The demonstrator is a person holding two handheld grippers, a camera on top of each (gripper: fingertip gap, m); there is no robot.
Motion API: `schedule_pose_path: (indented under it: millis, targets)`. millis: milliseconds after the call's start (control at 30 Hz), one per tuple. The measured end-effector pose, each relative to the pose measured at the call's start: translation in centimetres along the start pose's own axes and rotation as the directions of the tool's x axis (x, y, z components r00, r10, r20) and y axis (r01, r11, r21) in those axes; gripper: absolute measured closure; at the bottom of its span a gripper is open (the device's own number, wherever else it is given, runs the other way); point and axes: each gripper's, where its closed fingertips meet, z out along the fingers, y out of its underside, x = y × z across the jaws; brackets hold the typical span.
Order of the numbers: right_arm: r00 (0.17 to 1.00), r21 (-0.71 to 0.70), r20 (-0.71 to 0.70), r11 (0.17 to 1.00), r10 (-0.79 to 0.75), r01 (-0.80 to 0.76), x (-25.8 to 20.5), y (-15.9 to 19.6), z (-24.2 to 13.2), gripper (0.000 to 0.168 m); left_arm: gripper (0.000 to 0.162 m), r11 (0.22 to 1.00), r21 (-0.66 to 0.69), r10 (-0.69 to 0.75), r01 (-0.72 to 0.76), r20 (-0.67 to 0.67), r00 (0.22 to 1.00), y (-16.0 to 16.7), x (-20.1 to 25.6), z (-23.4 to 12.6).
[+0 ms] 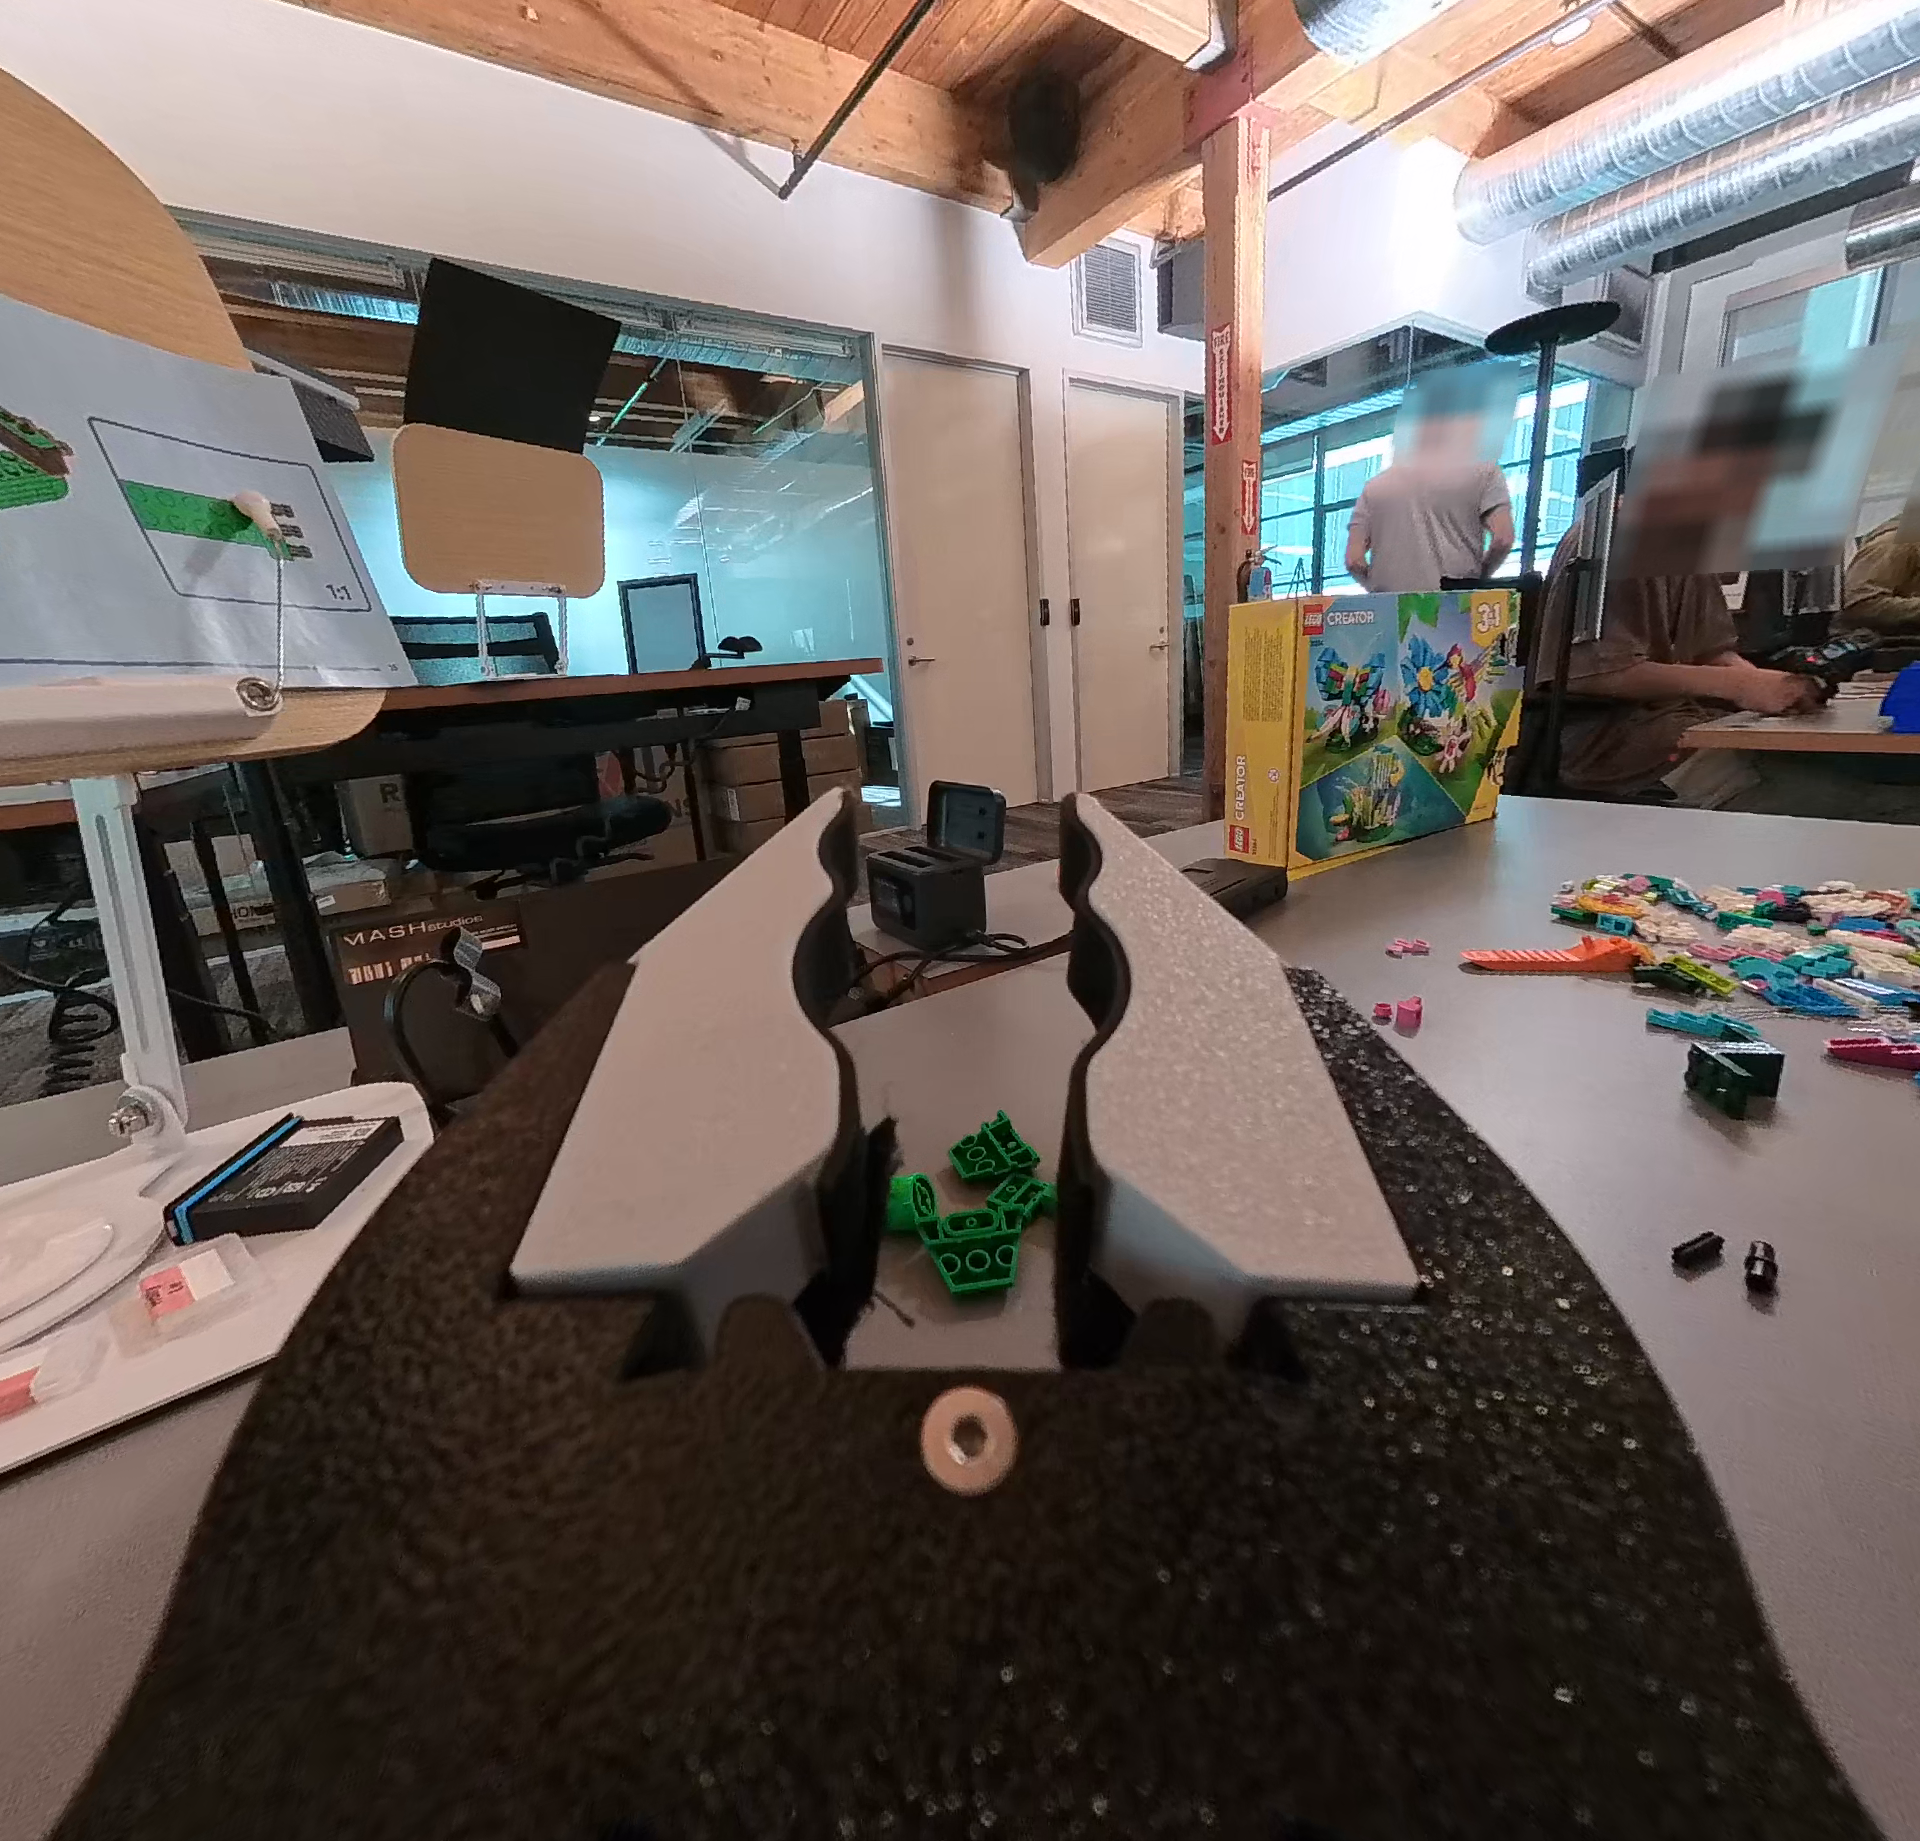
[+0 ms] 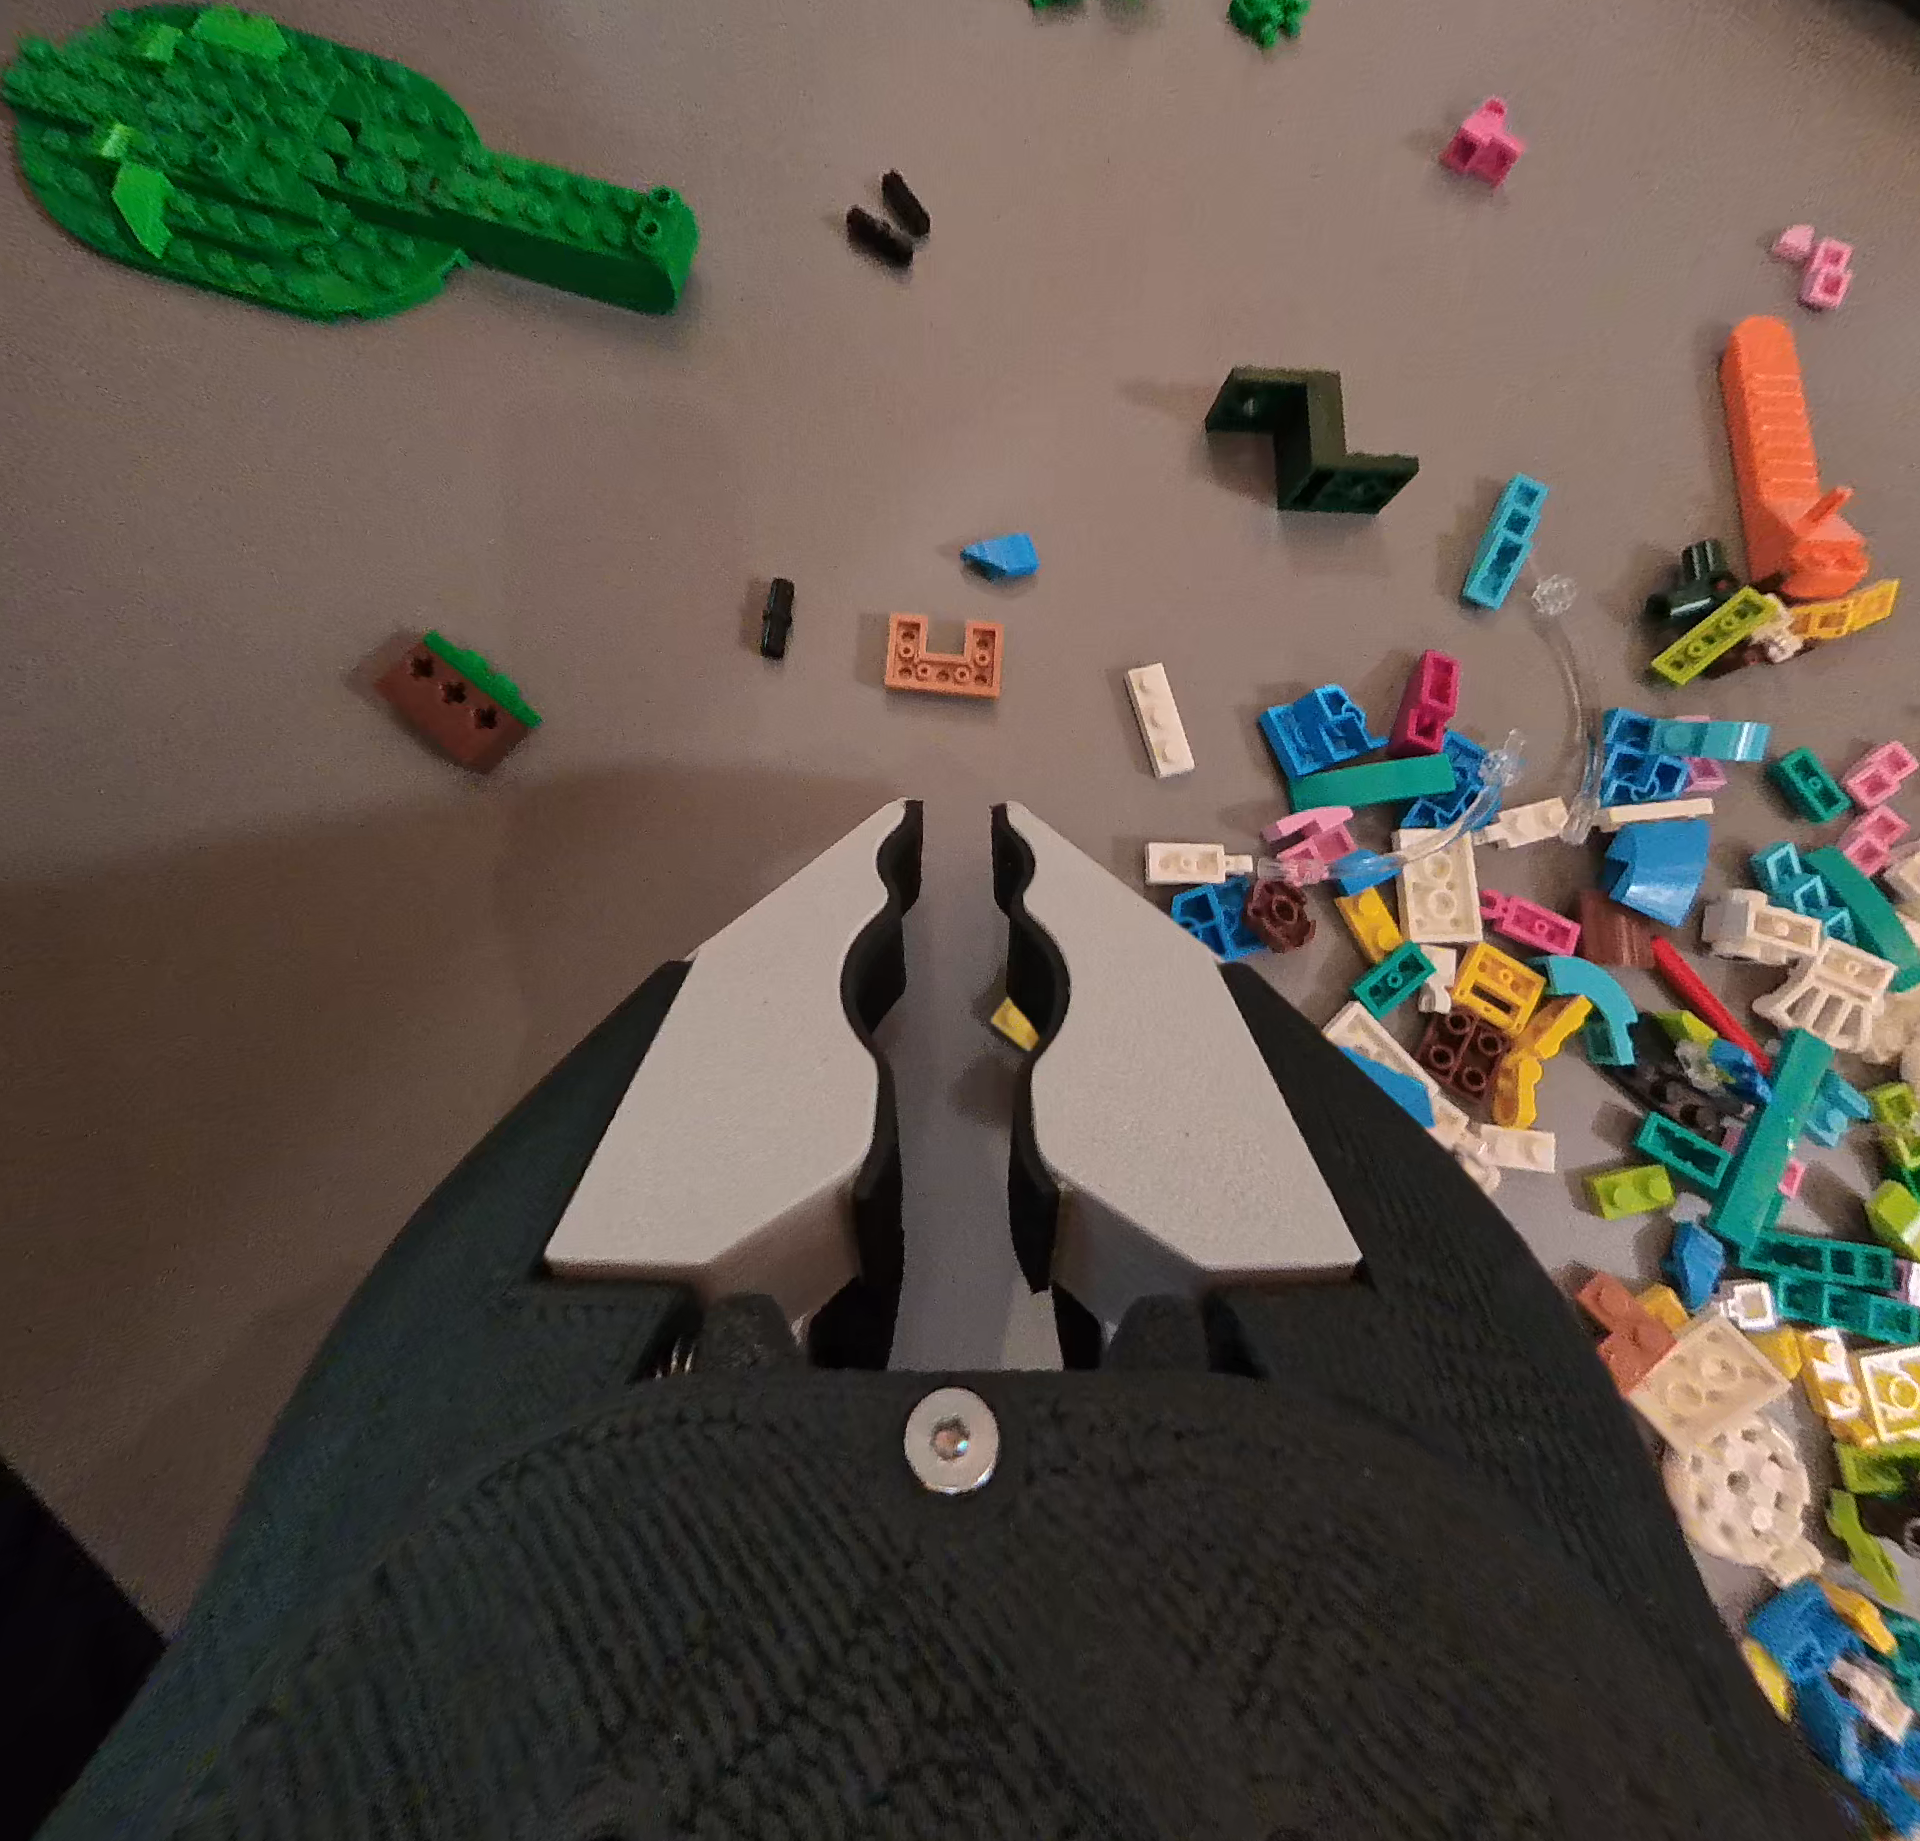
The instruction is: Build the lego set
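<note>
Grey table under both grippers, left gripper jaws spread, right gripper jaws narrowly parted, both empty.

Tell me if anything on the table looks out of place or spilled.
Nothing looks damaged. The loose bricks lie in an unsorted heap at right, with strays such as the blue slope and white plate scattered away from it. The green base lies flat, apart.

Matt grey table, glossy plastic bricks, wooden ceiling
</note>
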Motion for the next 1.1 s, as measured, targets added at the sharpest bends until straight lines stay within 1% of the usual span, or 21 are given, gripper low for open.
schedule_pose_path:
  millis: [33, 100, 167, 200, 267, 467, 567, 667, 800, 1033, 1100]
  targets:
    - [1.000, 0.012, -0.009, 1.000, -0.009, 0.009, 0.1, -0.3, 0.1, 0.156, 0.127, 1.000, -0.001, 0.001, -0.001, 0.000, 1.000, 0.0, 0.0, 0.0]
    - [0.998, 0.062, -0.057, 0.998, -0.029, 0.032, 0.5, -1.4, 0.3, 0.156, 0.127, 1.000, -0.002, 0.004, -0.004, 0.001, 1.000, 0.0, 0.0, 0.0]
    - [0.988, 0.169, -0.151, 0.984, -0.030, 0.056, 1.5, -3.3, 0.3, 0.153, 0.127, 1.000, -0.002, 0.005, -0.005, 0.001, 1.000, 0.0, 0.0, 0.0]
    - [0.985, 0.212, -0.173, 0.975, -0.028, 0.065, 1.6, -4.0, 0.4, 0.153, 0.127, 1.000, -0.003, 0.005, -0.005, 0.000, 1.000, 0.0, 0.1, 0.0]
    - [0.980, 0.244, -0.196, 0.967, -0.023, 0.072, 1.8, -4.9, 0.9, 0.151, 0.127, 1.000, -0.002, 0.004, -0.004, 0.001, 1.000, 0.0, 0.0, 0.0]
    - [0.988, 0.246, -0.149, 0.966, -0.048, 0.084, 0.9, -6.6, 2.2, 0.151, 0.127, 1.000, 0.002, -0.004, 0.004, 0.001, 1.000, -0.1, 0.1, 0.1]
    - [0.987, 0.237, -0.147, 0.967, -0.058, 0.092, 0.8, -6.9, 2.5, 0.151, 0.126, 1.000, 0.004, -0.012, 0.012, 0.000, 1.000, -0.1, 0.1, 0.1]
    - [0.984, 0.207, -0.160, 0.972, -0.076, 0.109, 0.8, -6.8, 2.8, 0.153, 0.126, 1.000, 0.006, -0.019, 0.019, 0.002, 1.000, -0.1, 0.0, 0.1]
    - [0.986, 0.202, -0.151, 0.974, -0.071, 0.102, 0.7, -6.9, 2.7, 0.154, 0.126, 1.000, 0.006, -0.024, 0.024, 0.004, 1.000, -0.1, -0.1, 0.1]
    - [0.995, 0.161, -0.097, 0.986, -0.035, 0.051, -0.1, -5.7, 2.4, 0.155, 0.126, 1.000, 0.004, -0.020, 0.020, -0.001, 1.000, -0.1, 0.0, 0.1]
    - [0.998, 0.134, -0.051, 0.990, -0.043, 0.050, -1.0, -5.1, 2.4, 0.156, 0.126, 1.000, 0.003, -0.020, 0.020, -0.002, 1.000, -0.1, 0.0, 0.1]
